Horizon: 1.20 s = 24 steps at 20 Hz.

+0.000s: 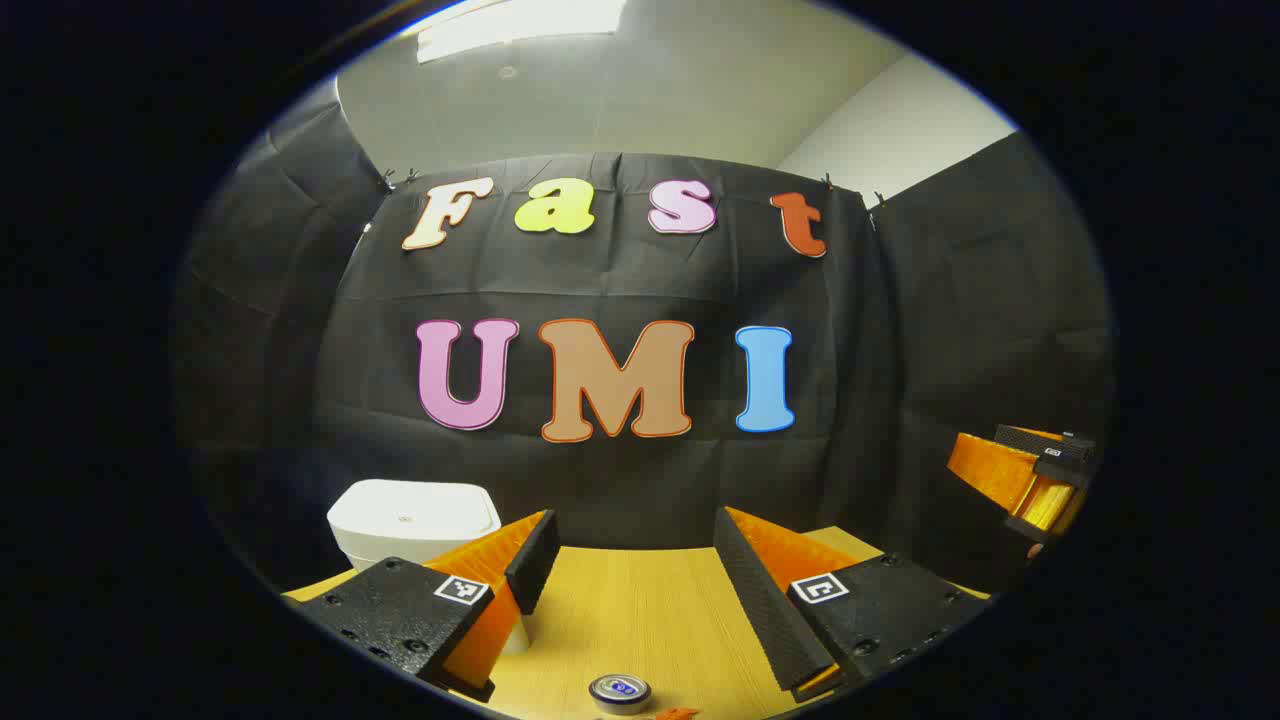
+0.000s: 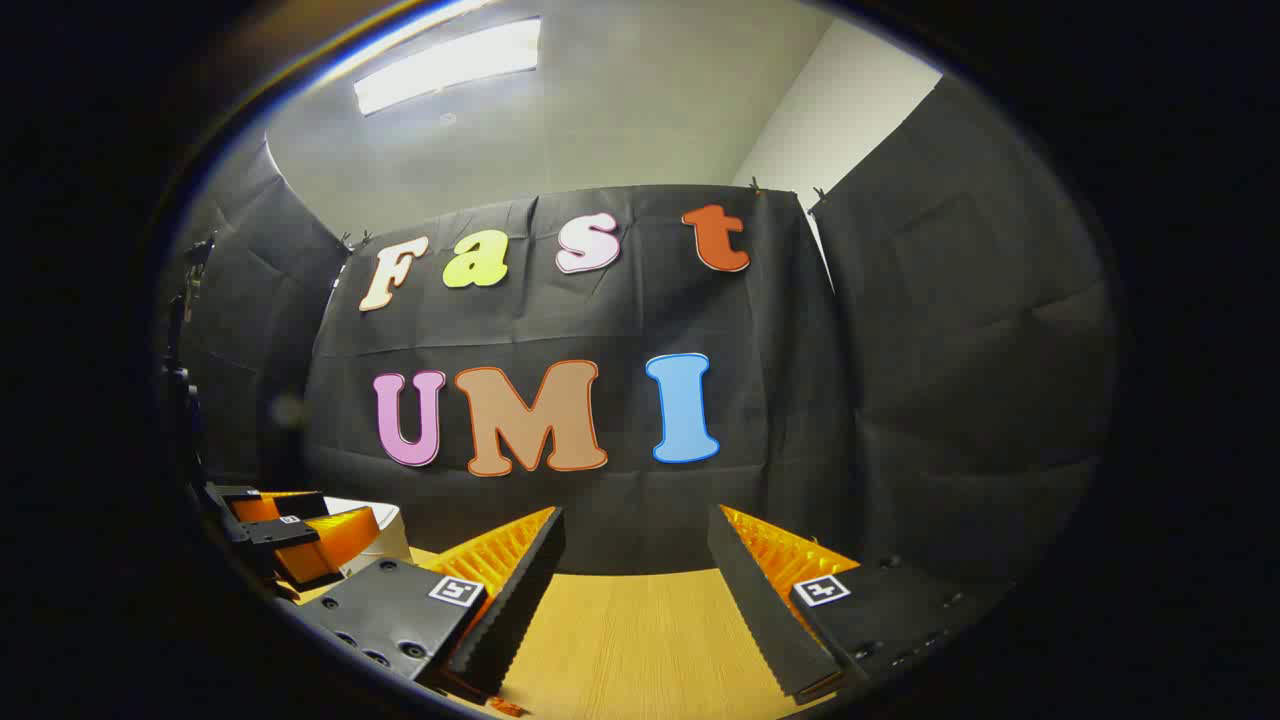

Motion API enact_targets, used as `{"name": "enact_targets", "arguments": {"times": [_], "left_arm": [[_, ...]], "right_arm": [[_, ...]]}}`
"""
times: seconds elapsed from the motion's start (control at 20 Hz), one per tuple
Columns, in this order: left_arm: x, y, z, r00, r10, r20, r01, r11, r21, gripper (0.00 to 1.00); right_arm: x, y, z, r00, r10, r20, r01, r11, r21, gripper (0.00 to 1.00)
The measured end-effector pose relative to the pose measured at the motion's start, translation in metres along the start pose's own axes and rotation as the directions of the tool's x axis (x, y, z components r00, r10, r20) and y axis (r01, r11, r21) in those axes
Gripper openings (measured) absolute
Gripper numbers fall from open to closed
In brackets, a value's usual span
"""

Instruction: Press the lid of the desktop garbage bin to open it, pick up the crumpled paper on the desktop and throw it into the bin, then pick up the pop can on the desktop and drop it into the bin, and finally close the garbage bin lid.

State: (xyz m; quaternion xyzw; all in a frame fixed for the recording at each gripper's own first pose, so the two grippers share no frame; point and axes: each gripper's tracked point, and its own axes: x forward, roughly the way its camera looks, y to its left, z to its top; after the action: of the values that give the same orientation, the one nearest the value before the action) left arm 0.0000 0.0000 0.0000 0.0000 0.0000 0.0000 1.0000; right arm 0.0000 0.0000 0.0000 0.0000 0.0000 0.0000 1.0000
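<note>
Item 1. Left gripper point(image 1: 628, 560), seen in the left gripper view: the two fingers are spread wide apart, and nothing is held between them. Bare wooden desktop point(image 1: 640, 610) is seen in the gap.

Item 2. Garbage bin point(image 1: 412, 520), white, with rounded corners. It is placed just beyond and outside the left finger, whose tip partly covers its right side. The lid is down and lies flat on the body. No contact between finger and lid can be made out.

Item 3. Pop can point(image 1: 619, 692). Its round metal top is seen from above, low between the two fingers, nearer the camera than the fingertips and apart from both.

Item 4. A small orange scrap point(image 1: 676, 713) is found just beside the can, at the very bottom edge; what it is cannot be told.

Item 5. Right gripper point(image 2: 636, 560), seen in the right gripper view: the fingers are likewise held wide open, with nothing grasped, and plain desktop point(image 2: 640, 630) is seen between them. In the left gripper view the same gripper point(image 1: 1030, 475) is recorded well off beyond the right finger, raised above the desktop.

Item 6. In the right gripper view, the left gripper point(image 2: 290, 535) is seen beyond the left finger, with part of the white bin point(image 2: 390, 530) showing just behind it.
</note>
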Motion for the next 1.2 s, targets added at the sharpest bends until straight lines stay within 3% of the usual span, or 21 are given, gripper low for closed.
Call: {"name": "enact_targets", "arguments": {"times": [0.7,1.2], "left_arm": [[0.012,-0.006,0.006,0.999,-0.019,0.027,0.019,1.0,-0.004,0.93],[0.02,-0.006,0.003,1.0,-0.02,0.021,0.02,1.0,0.009,0.94]], "right_arm": [[0.012,-0.01,-0.001,0.999,-0.049,-0.009,0.049,0.999,-0.011,0.96],[0.02,-0.006,-0.007,0.999,-0.041,-0.026,0.04,0.999,-0.02,0.96]]}}
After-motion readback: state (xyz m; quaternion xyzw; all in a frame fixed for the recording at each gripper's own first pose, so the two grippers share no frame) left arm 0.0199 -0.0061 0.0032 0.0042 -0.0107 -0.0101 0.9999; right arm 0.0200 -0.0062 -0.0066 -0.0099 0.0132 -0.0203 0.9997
